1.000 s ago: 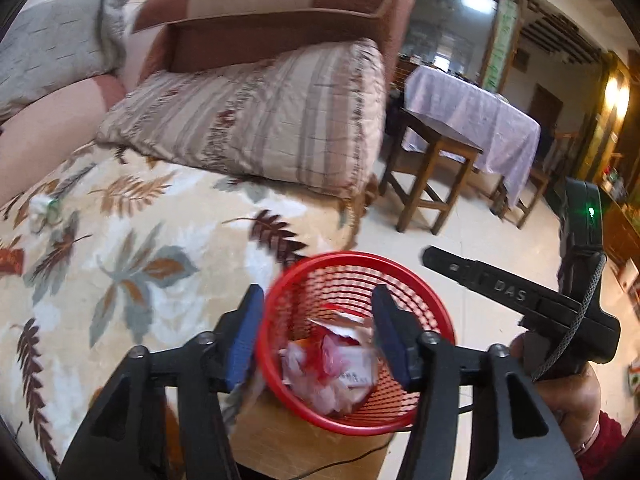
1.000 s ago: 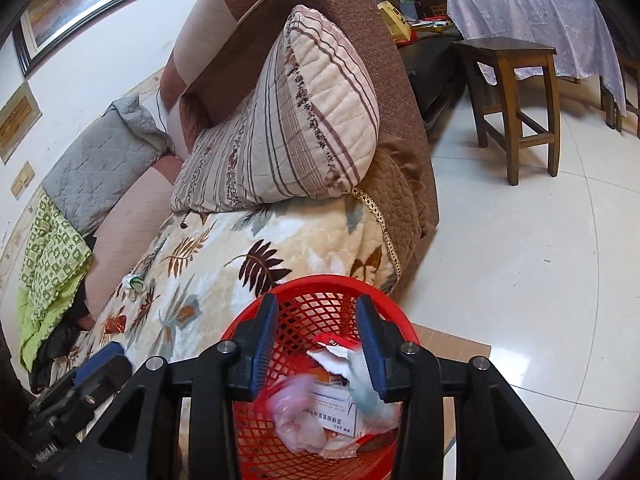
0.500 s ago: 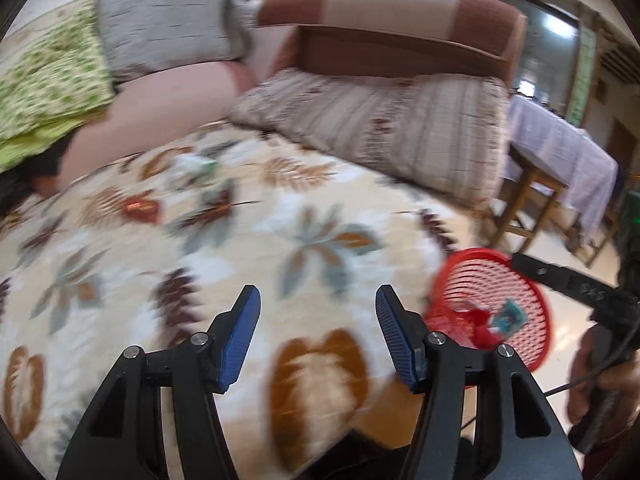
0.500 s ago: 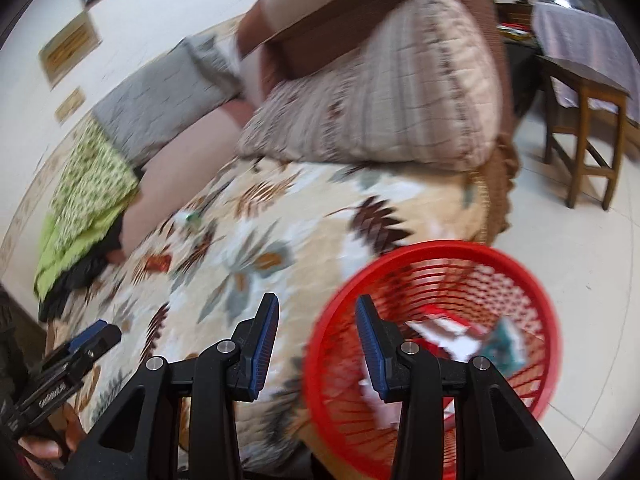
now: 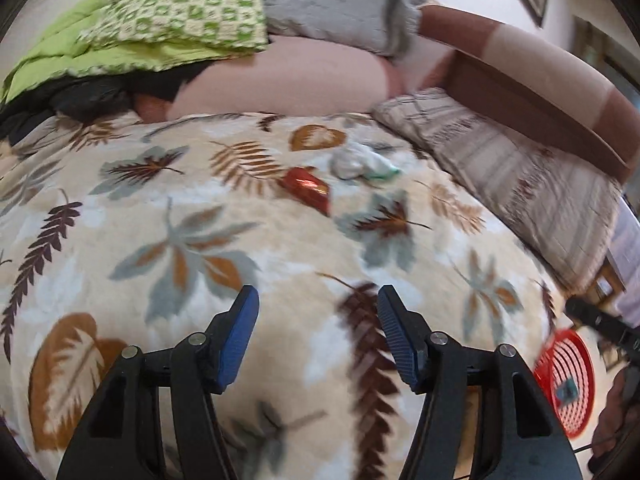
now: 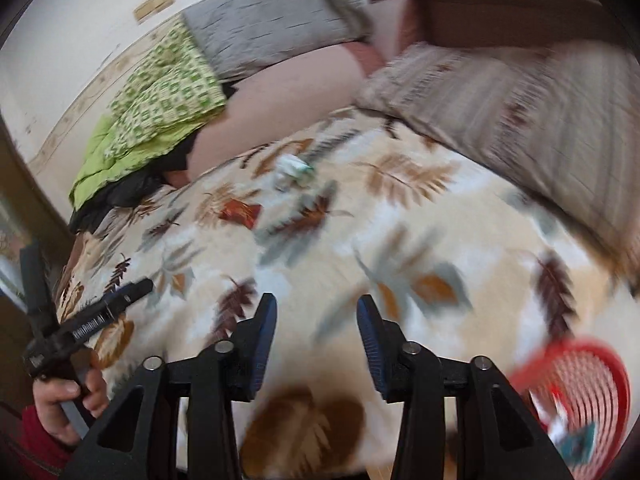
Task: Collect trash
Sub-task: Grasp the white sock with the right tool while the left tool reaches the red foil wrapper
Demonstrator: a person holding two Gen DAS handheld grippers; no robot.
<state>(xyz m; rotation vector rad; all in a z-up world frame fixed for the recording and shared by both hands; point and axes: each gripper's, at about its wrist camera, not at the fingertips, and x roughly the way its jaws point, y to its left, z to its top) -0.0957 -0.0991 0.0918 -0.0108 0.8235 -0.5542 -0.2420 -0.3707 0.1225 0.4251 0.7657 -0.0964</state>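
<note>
A shiny red wrapper (image 5: 307,191) (image 6: 240,213) lies on the leaf-patterned blanket (image 5: 224,240) (image 6: 400,240), with a crumpled white and green wrapper (image 5: 360,164) (image 6: 292,168) just beyond it. My left gripper (image 5: 318,334) hovers open over the blanket, well short of both wrappers, nothing between its blue pads. My right gripper (image 6: 316,342) is also open and empty above the blanket. The red mesh basket (image 5: 568,380) (image 6: 580,384) with wrappers inside sits at the lower right edge of both views. The left gripper (image 6: 132,292) also shows at the left of the right wrist view, held by a hand.
A striped pillow (image 5: 520,172) (image 6: 520,112) leans against the brown sofa arm (image 5: 540,80). A green patterned cloth (image 5: 160,20) (image 6: 160,92) and a grey cushion (image 5: 332,4) (image 6: 272,28) lie along the sofa back. Dark fabric (image 5: 80,96) sits beneath the green cloth.
Both grippers swung left, away from the basket and over the blanket. The basket slid to the right edge of both views, and the two wrappers came closer.
</note>
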